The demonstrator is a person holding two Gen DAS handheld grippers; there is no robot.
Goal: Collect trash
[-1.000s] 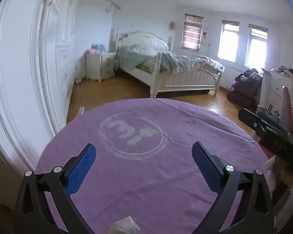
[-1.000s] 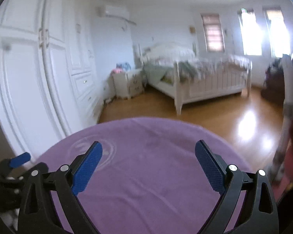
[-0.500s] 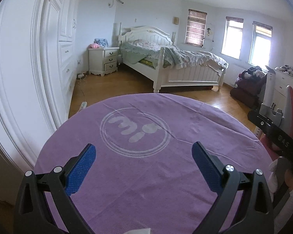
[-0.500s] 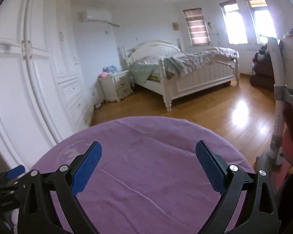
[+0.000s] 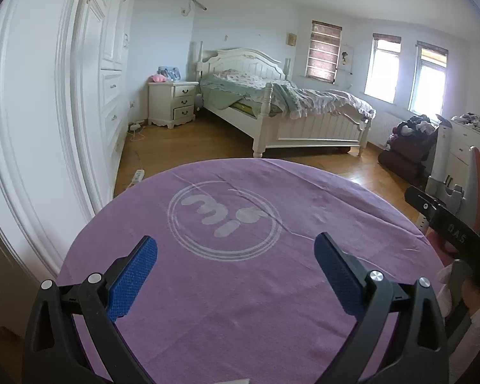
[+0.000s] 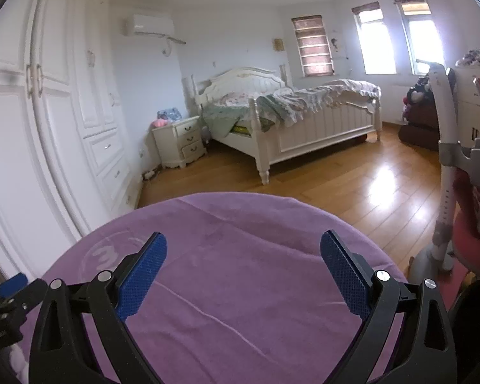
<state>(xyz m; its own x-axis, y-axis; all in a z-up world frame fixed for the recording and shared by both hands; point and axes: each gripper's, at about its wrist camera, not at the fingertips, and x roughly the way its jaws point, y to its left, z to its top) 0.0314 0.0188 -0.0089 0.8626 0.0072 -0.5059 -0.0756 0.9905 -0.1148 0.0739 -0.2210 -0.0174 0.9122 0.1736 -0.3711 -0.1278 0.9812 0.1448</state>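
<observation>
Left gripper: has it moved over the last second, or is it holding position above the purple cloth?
Yes. The left gripper has tilted upward: the white scrap near its base has slid out below the frame, and the circle logo and bed look closer.

White scrap cut off by bottom edge, unidentifiable; left gripper partly out of frame

Purple cloth, pale, perhaps grey, emblem.
</observation>
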